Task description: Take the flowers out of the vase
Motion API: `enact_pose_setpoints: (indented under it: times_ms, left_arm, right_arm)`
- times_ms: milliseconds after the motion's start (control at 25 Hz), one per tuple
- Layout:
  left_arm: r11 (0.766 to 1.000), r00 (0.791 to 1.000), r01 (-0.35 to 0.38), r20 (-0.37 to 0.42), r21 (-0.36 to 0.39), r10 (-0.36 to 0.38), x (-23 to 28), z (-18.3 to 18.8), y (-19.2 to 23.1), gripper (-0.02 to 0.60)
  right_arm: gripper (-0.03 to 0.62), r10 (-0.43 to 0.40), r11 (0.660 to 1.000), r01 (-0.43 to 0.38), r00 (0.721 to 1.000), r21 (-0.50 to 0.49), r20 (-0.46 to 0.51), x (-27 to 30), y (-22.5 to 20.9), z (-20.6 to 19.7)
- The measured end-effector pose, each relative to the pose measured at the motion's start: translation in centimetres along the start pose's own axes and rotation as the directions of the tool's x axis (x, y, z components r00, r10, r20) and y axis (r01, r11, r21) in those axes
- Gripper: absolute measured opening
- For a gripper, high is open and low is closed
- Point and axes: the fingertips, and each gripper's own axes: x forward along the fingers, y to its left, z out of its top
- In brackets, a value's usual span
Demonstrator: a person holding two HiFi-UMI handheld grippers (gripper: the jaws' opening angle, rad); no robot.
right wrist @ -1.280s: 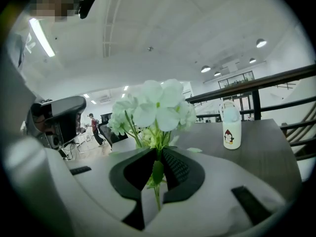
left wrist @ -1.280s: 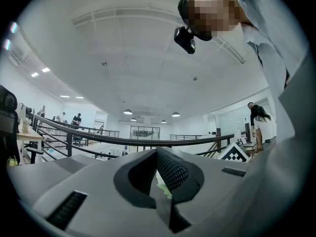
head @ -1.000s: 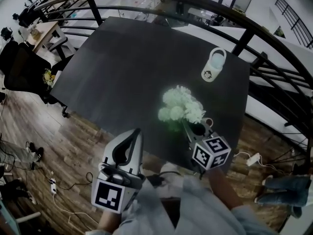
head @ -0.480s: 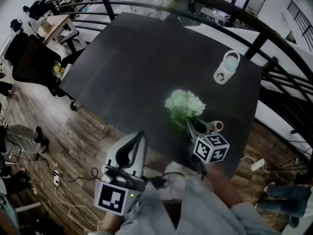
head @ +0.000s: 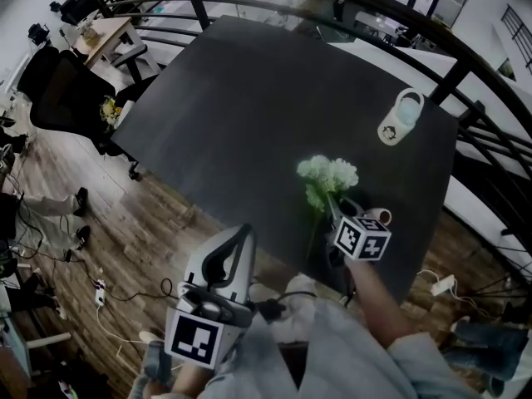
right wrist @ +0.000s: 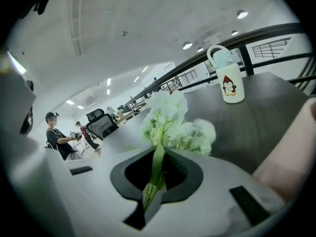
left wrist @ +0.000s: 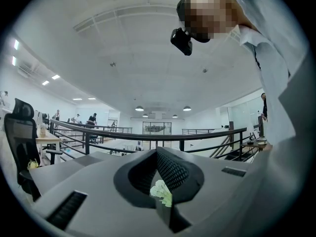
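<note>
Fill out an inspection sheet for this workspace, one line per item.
Surface: dark table, no spill seen.
Job's things: flowers, white, out of any vase, stems gripped. A pale cylinder beside them may be the vase; cannot tell.
Clutter: penguin cup near the table's far right.
Grippers: right hand-held gripper, jaws have just been closing and are shut on the flower stems. Left hand-held gripper, off the table's near edge, shut on a flower scrap.
Cables: loose cables and a power strip on the floor at left; white power strip at right.
Surroundings: wooden floor, railing, office chair.
</note>
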Motion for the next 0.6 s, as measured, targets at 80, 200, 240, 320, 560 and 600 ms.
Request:
enact_pose_setpoints:
  times_ms: [80,200,240,320,560,600]
  left_arm:
    - [1.0,1.0,-0.006,-0.003,-0.002,0.006,-0.2,-0.1,0.1,-0.003]
    - [1.0,1.0,-0.015,-0.006,-0.004,0.015,-0.3,-0.2,0.3,-0.003]
    - [1.0,1.0,-0.015,-0.005,-0.004,0.015,-0.3,-0.2,0.4,-0.003]
    - [1.0,1.0,-0.013,-0.004,-0.004,0.013,-0.3,-0.2,0.5,-0.003]
    - [1.0,1.0,0.003,0.001,-0.003,-0.003,-0.2,-0.1,0.2,-0.003]
    - [1.0,1.0,0.006,0.001,-0.003,-0.006,-0.2,-0.1,0.2,-0.003]
  right_arm:
    - [0.023,-0.012,1.0,0.012,1.0,0.02,-0.005,0.5,-0.7,-0.1]
    - [0.023,-0.022,1.0,0.023,1.0,0.022,-0.016,1.2,-1.1,-0.3]
    - [0.025,-0.025,1.0,0.025,0.999,0.017,-0.02,1.4,-1.1,-0.3]
    - [0.028,-0.035,0.999,0.035,0.999,0.0,-0.028,1.8,-1.0,-0.5]
    - [0.079,-0.045,0.998,0.043,0.998,-0.053,-0.038,1.8,-0.7,-0.4]
    - [0.104,-0.037,0.998,0.035,0.999,-0.055,-0.037,1.7,-0.6,-0.3]
